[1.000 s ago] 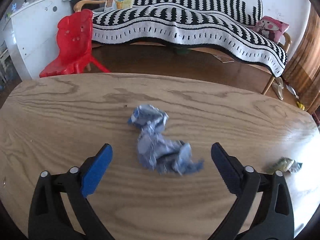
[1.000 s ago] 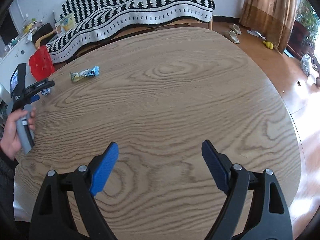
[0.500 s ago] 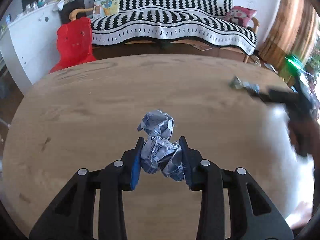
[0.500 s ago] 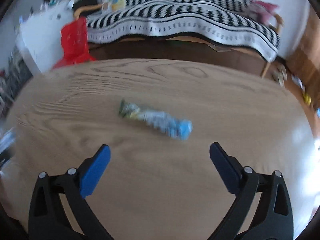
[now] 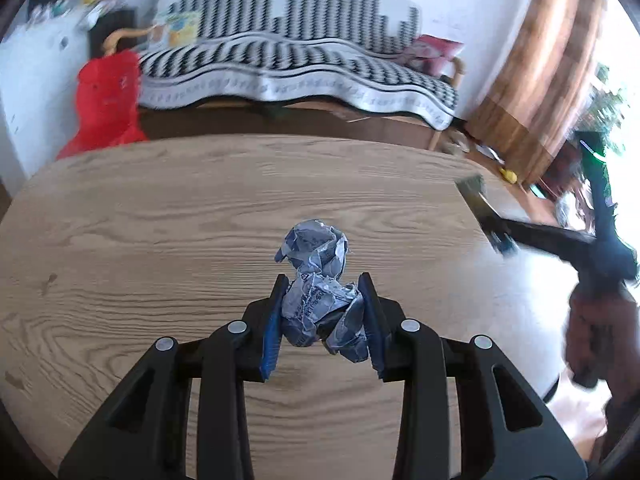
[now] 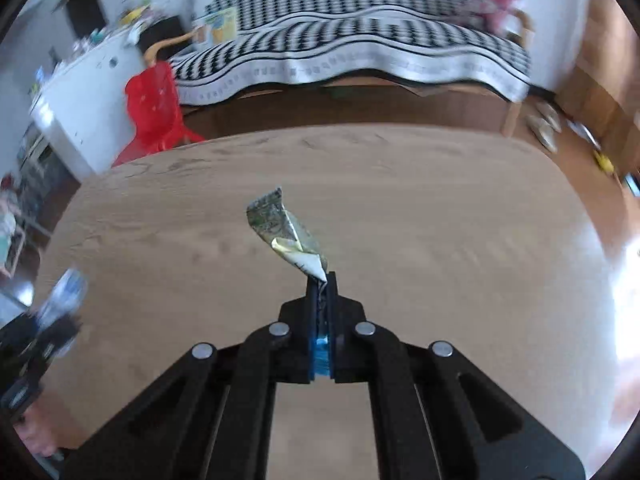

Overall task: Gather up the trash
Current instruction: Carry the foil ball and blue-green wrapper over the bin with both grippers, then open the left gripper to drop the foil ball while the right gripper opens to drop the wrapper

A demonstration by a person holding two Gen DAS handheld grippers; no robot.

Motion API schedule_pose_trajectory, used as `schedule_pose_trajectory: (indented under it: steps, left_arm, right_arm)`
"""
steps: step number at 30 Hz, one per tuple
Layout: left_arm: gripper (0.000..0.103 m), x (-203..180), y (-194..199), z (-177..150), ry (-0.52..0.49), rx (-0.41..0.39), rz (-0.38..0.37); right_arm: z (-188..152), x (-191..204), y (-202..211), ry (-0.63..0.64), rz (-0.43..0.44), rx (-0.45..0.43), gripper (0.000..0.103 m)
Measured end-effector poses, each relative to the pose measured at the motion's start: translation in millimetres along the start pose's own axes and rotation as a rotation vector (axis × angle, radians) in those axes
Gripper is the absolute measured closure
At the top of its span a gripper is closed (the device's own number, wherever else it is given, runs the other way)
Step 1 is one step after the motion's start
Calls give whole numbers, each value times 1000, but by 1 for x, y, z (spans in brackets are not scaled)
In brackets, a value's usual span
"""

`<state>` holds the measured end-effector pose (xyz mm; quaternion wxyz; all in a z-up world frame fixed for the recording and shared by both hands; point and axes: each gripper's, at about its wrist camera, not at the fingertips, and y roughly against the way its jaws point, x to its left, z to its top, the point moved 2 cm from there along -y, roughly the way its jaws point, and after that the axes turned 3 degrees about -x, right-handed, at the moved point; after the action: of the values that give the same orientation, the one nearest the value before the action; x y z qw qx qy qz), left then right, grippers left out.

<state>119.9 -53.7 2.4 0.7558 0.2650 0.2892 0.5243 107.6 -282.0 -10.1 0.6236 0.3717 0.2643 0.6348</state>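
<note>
My left gripper (image 5: 322, 280) is shut on a crumpled blue-grey paper ball (image 5: 318, 280), held above the round wooden table (image 5: 160, 216); the top of the ball sticks out past the fingertips. In the right wrist view my right gripper (image 6: 321, 280) is shut on one end of a green and blue snack wrapper (image 6: 286, 236), which stands up and to the left from the pads, lifted off the table (image 6: 440, 220). The right gripper with the wrapper (image 5: 480, 208) also shows blurred at the right edge of the left wrist view. The left gripper with the paper ball (image 6: 64, 292) shows blurred at the left edge of the right wrist view.
A red plastic chair (image 5: 108, 100) stands beyond the table's far left edge. A sofa with a black-and-white striped cover (image 5: 300, 64) runs along the back wall. A white cabinet (image 6: 80, 92) is on the left and brown curtains (image 5: 532, 72) on the right. A hand (image 5: 592, 336) holds the right gripper.
My left gripper closed on the paper ball and lifted it off the table. My right gripper swung over to the snack wrapper, shut on its end and raised it.
</note>
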Motion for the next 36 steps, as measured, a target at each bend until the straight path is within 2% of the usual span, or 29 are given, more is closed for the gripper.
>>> schedule_pose_trajectory:
  steps: [3,5,6,10,14,18,23,30,36]
  left_arm:
    - [68,-60,14,0,-70,21,-71]
    - [68,-97,28,0,-137,-6,-95]
    - [68,-121,35,-1,-175,-11,-122]
    - [68,-215,48,-15,-284,-16,-226]
    - [68,-307,55,-42,-398,-31,-336]
    - [68,-379,48,-75,-468,-4,-442]
    - [68,-427,23,-105,-552,34,-484]
    - [68,-448,-22,-112,-568,111,-479]
    - [68,-461,-37,-110,-569,125,-480]
  right_arm:
    - [-47,-36,68,-77,-89,-10,99]
    - [-77,-68,108,-140,-146,-15,99]
    - [-95,-93,133,-175,-204,-24,99]
    - [-143,-176,195,-316,-295,-61,99]
    - [-199,-259,235,-473,-358,-107,99]
    - [-238,-319,236,-615,-370,-92,99]
    - [-264,-363,211,-701,-357,-23,99]
    - [-286,-385,175,-744,-332,73,99]
    - [-285,-392,157,-760,-317,91,99]
